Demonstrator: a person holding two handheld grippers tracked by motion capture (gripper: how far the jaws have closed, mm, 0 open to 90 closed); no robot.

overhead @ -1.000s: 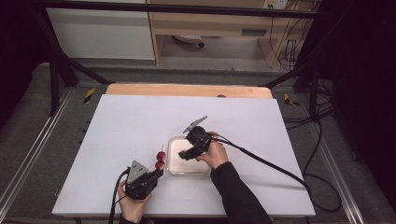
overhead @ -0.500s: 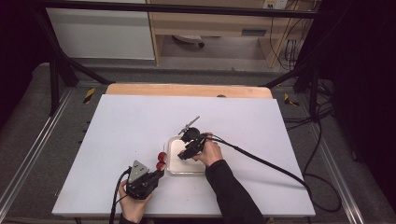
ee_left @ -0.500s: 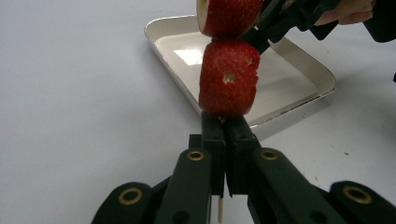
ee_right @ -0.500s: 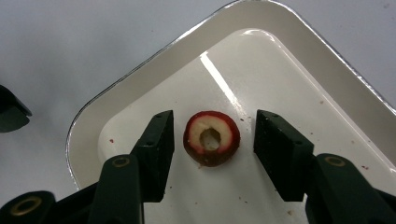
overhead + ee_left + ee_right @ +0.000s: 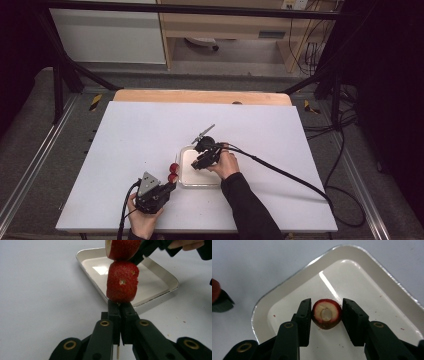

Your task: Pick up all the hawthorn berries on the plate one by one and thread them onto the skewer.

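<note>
1. The left gripper (image 5: 167,187) sits near the table's (image 5: 125,145) front edge, held in the person's left hand (image 5: 142,220), pointing toward the tray (image 5: 186,181).
2. Its jaws are pressed together on a thin wooden skewer (image 5: 117,353), whose lower end shows between the arms in the left gripper view.
3. Two strawberry pieces are threaded on the skewer, one above the other and touching. The lower piece (image 5: 122,281) rests right on the jaw tips; the upper piece (image 5: 122,248) runs out of the top of that view.
4. In the high view the two pieces show as red spots (image 5: 173,172) just off the tray's left rim.
5. The right gripper (image 5: 200,164) is over the white tray, held in the right hand (image 5: 227,164), its cable trailing off to the right.
6. In the right gripper view a third strawberry piece (image 5: 327,313) lies in the tray between the jaws, cut face toward the camera, pale with a hollow core.
7. Those jaws have just been closing. The left pad looks to be touching the berry; the right pad seems a hair off it, though the angle makes that hard to judge.
8. The tray floor carries a few small red specks (image 5: 402,329).
</note>
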